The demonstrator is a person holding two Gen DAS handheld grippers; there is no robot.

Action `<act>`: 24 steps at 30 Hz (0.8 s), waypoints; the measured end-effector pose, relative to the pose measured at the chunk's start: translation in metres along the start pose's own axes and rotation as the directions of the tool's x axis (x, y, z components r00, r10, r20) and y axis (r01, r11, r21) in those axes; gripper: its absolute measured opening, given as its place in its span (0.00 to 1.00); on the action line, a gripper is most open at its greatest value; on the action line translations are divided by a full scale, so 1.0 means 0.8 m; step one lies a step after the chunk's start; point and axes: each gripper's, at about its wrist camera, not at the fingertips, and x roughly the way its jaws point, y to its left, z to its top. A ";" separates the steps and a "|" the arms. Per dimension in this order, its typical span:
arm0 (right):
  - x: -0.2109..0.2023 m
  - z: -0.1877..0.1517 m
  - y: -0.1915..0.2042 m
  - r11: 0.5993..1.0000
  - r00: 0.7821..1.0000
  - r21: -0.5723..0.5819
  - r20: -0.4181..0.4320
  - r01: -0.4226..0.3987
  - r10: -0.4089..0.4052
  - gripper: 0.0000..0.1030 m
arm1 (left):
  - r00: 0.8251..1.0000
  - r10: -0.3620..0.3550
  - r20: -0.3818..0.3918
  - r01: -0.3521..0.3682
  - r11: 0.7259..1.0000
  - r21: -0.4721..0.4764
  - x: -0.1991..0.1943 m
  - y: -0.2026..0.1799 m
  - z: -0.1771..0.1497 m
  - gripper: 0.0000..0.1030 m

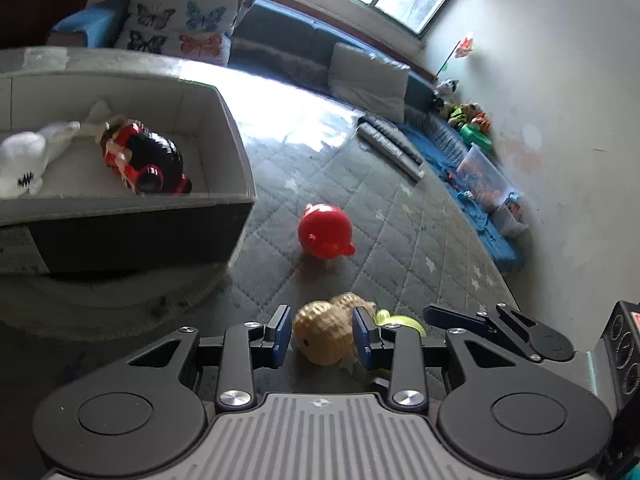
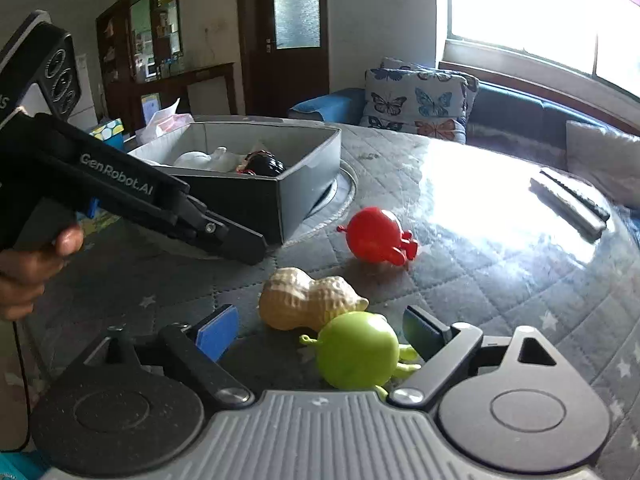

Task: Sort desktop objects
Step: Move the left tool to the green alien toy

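A tan peanut toy (image 1: 326, 336) lies on the quilted table between the blue pads of my left gripper (image 1: 322, 334); the jaws flank it closely, and contact is unclear. It also shows in the right wrist view (image 2: 304, 300). A green pig toy (image 2: 358, 356) lies beside it, between the wide-open jaws of my right gripper (image 2: 320, 334), untouched. A red pig toy (image 1: 326, 232) (image 2: 376, 236) lies farther out. The grey box (image 1: 224, 204) (image 2: 304, 176) holds a white toy (image 1: 28, 156) and a red-black toy car (image 1: 148, 156).
The left gripper's body (image 2: 132, 196) and the hand holding it reach in from the left in the right wrist view. Dark remotes (image 2: 570, 204) lie at the far right of the table. Sofa cushions (image 2: 416, 100) and toy bins (image 1: 480, 176) line the far side.
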 end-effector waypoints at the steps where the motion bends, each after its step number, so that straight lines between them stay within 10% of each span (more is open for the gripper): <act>1: 0.001 -0.003 -0.003 1.000 1.000 0.007 -0.004 -0.001 0.001 0.89 | 1.000 -0.018 -0.005 0.018 1.000 0.016 0.001 -0.003 -0.001 0.35; 24: 0.007 -0.033 -0.045 0.991 0.999 0.127 -0.008 -0.034 0.036 0.79 | 0.987 -0.077 -0.144 0.077 0.997 -0.006 0.061 -0.050 -0.011 0.35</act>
